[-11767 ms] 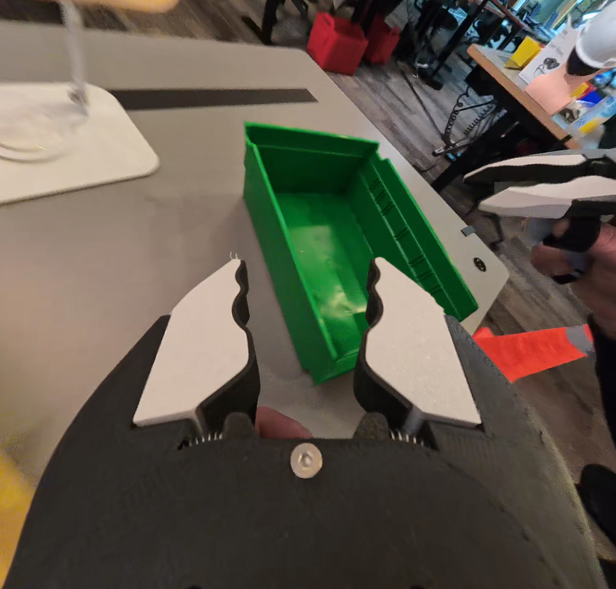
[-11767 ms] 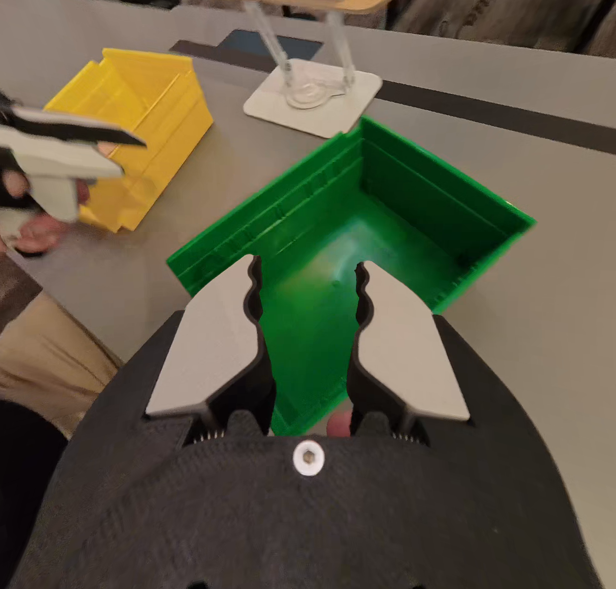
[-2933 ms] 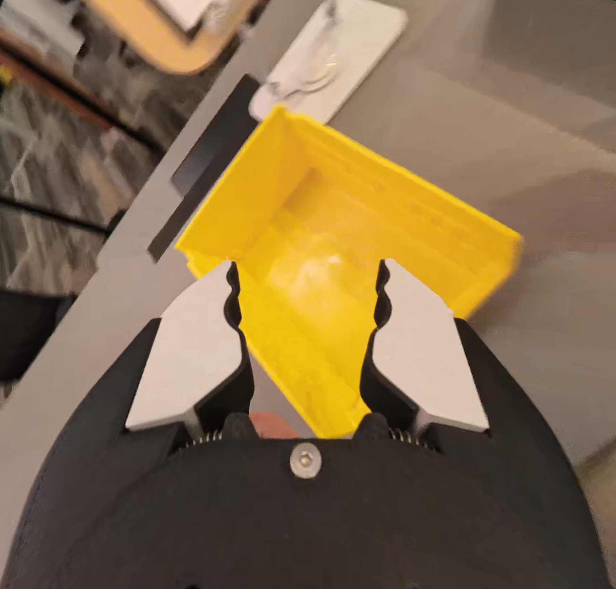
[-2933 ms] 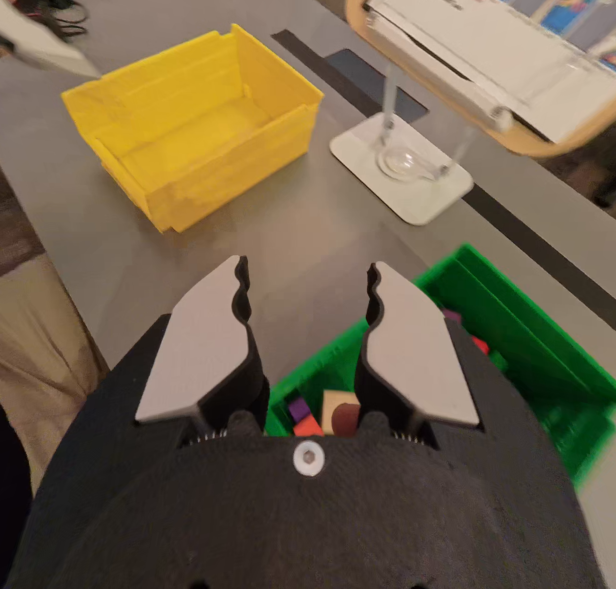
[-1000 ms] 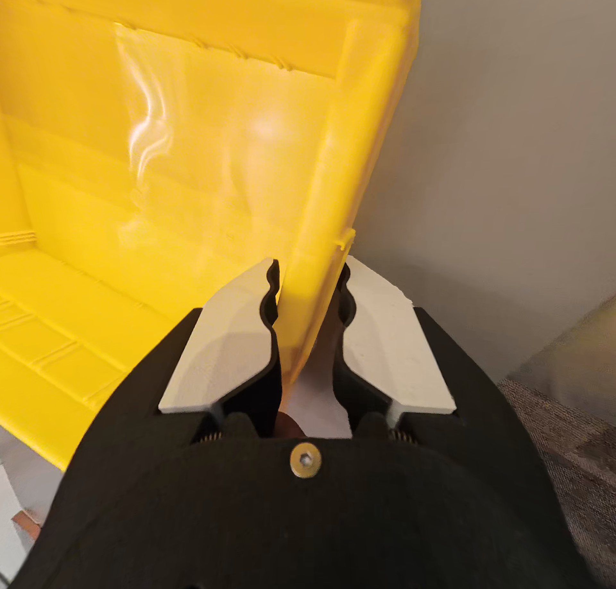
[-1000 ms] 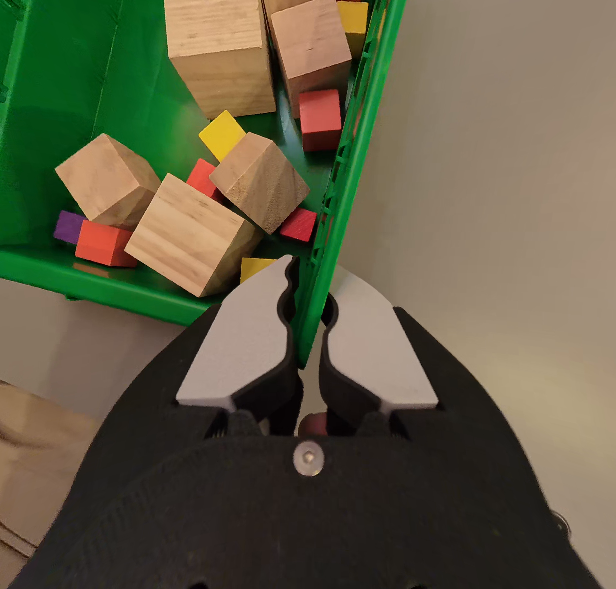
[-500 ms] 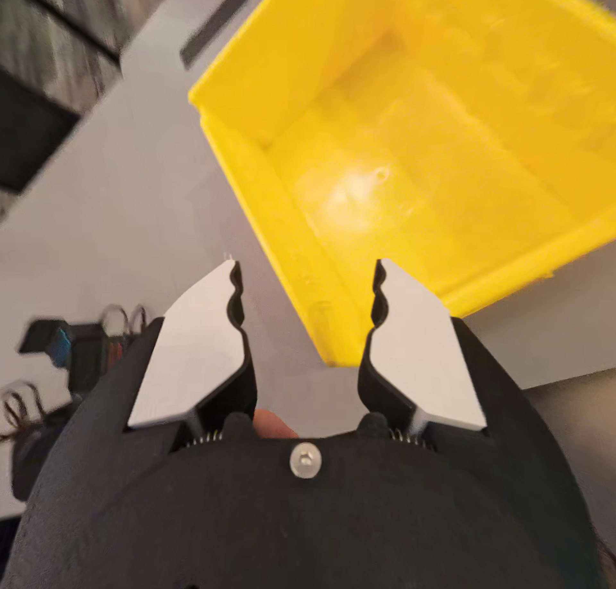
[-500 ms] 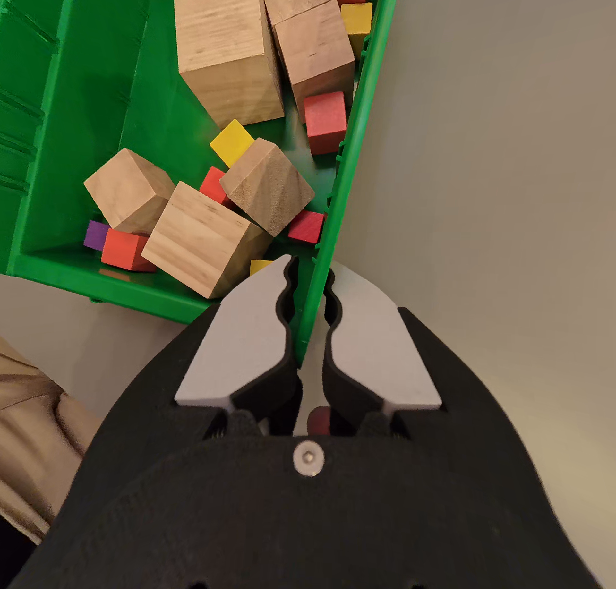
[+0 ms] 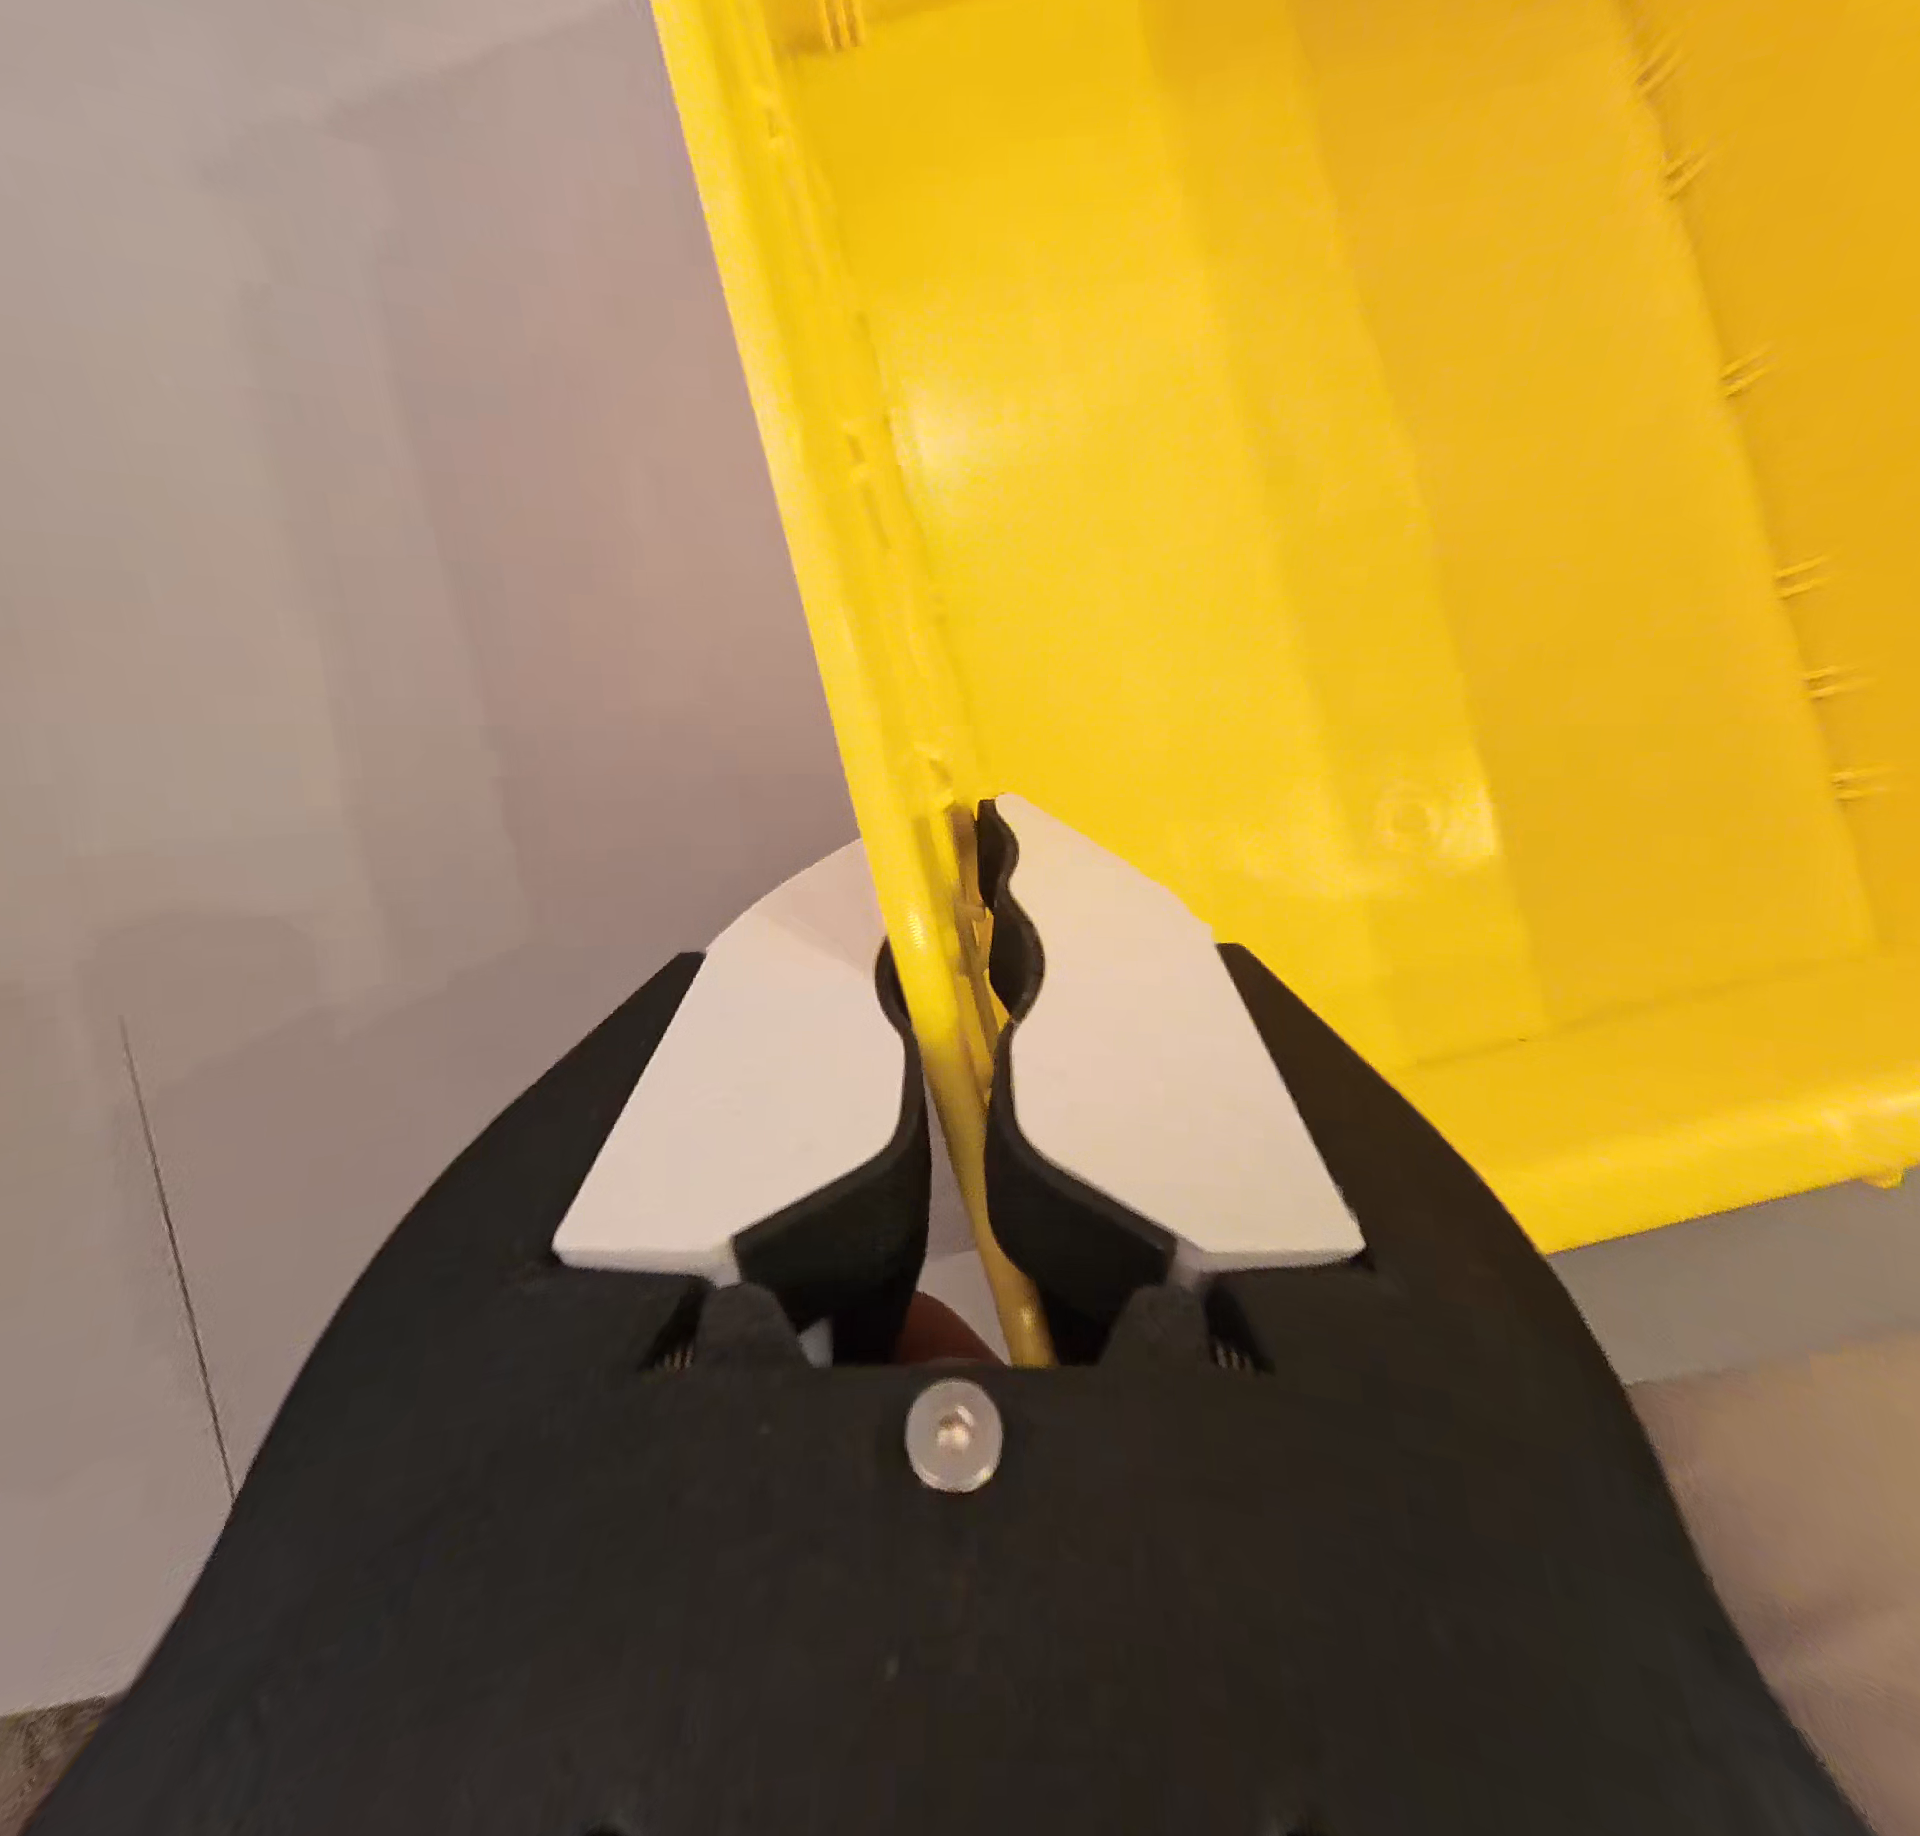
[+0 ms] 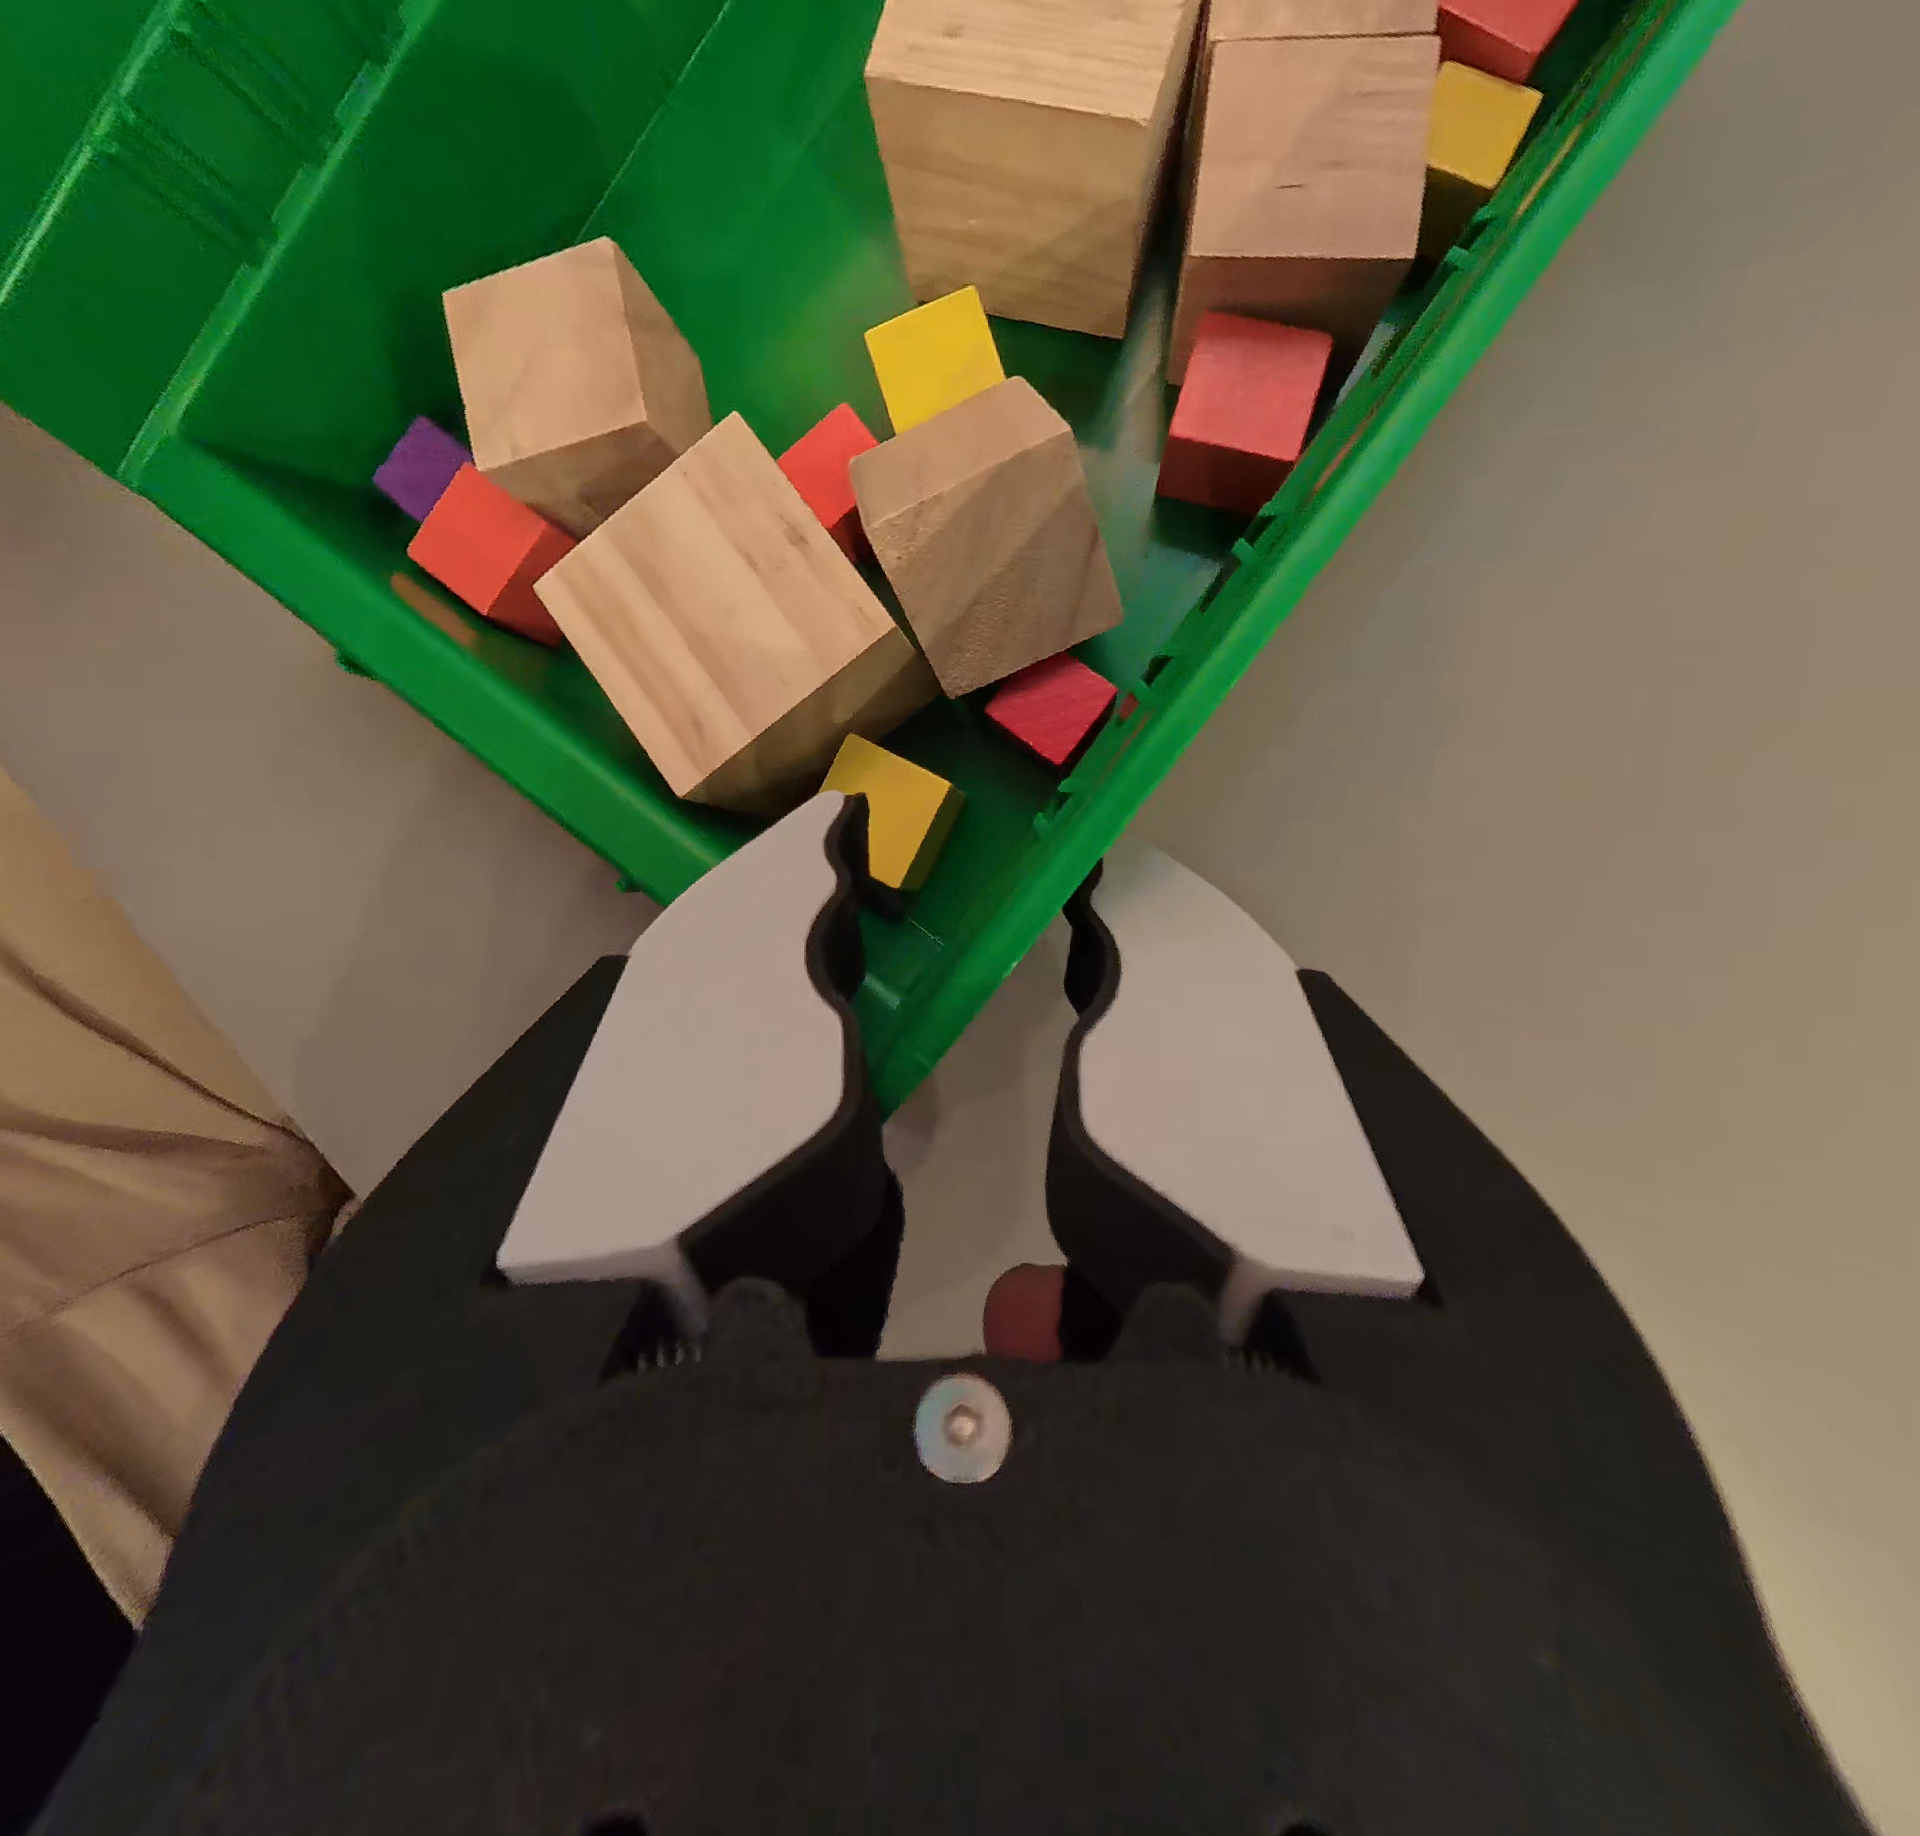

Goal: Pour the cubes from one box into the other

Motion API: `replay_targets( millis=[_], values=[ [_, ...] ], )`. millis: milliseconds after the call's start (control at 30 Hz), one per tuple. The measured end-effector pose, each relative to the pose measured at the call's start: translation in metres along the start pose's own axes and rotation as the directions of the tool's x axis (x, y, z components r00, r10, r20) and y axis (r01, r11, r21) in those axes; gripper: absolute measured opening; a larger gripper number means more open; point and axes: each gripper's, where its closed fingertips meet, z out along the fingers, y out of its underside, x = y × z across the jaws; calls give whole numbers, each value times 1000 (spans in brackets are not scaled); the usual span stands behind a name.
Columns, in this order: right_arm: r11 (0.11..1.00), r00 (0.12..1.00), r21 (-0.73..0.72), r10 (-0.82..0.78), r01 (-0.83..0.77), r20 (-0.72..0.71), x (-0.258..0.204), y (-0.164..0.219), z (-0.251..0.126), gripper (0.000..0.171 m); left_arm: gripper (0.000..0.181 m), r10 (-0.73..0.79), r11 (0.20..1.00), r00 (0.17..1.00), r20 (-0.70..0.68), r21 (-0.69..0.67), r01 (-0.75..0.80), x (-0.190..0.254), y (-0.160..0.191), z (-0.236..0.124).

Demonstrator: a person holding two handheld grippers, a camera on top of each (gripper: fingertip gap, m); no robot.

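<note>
In the left wrist view, my left gripper (image 9: 935,841) is shut on the left side wall of the yellow box (image 9: 1299,436). The box is empty and fills the upper right of the view. In the right wrist view, my right gripper (image 10: 966,841) is open and straddles the near corner of the green box (image 10: 416,124): the left finger is inside, the right finger outside, and the wall stands loose between them. The green box holds several large wooden cubes (image 10: 727,602) and small red (image 10: 1242,410), yellow (image 10: 899,810) and purple (image 10: 416,461) cubes.
Both boxes are over a pale grey table top (image 9: 364,539). A person's beige clothing (image 10: 104,1163) shows at the left edge of the right wrist view, next to the green box. A strip of carpet (image 9: 42,1703) shows at the bottom left.
My left gripper let go of one wall of the yellow box, swung around open, and is now shut on another wall. My right gripper has opened off the green box's wall, and the box has turned in view.
</note>
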Motion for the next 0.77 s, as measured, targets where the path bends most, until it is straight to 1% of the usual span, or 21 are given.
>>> replay_targets(
  millis=[33, 167, 300, 400, 500, 567, 667, 700, 767],
  values=[
    [1000, 1000, 6, 0, 0, 13, -5, -4, 3, 32, 4, -12, 1000, 1000, 9, 6, 12, -5, 2, -3],
    [1000, 998, 24, -12, 10, 69, -31, -16, 17, 38, 4, -53, 997, 997, 51, 54, 51, -32, 6, -27],
    [997, 993, 19, -79, 78, 87, -54, -27, 30, 43, 4, -86, 992, 987, 138, 105, 72, -63, 7, -56],
    [995, 987, 35, -95, 91, 128, -68, -36, 33, 48, 4, -136, 980, 980, 146, 164, 112, -77, 4, -73],
    [995, 978, 103, -12, -10, 209, -70, -49, 16, 61, 4, -163, 967, 977, 137, 217, 131, -83, 1, -90],
    [990, 972, 129, 34, -65, 230, -63, -61, 4, 68, 4, -175, 960, 975, 139, 245, 137, -87, -2, -100],
    [986, 980, 145, 58, -86, 188, -43, -82, 2, 67, 4, -190, 949, 972, 137, 279, 146, -89, -10, -108],
    [988, 979, 124, 70, -95, 192, -40, -87, 8, 65, 4, -193, 947, 973, 130, 286, 149, -88, -12, -109],
    [996, 980, 38, 70, -79, 184, -35, -87, 25, 56, 4, -196, 941, 974, 110, 301, 155, -84, -16, -110]
  ],
)
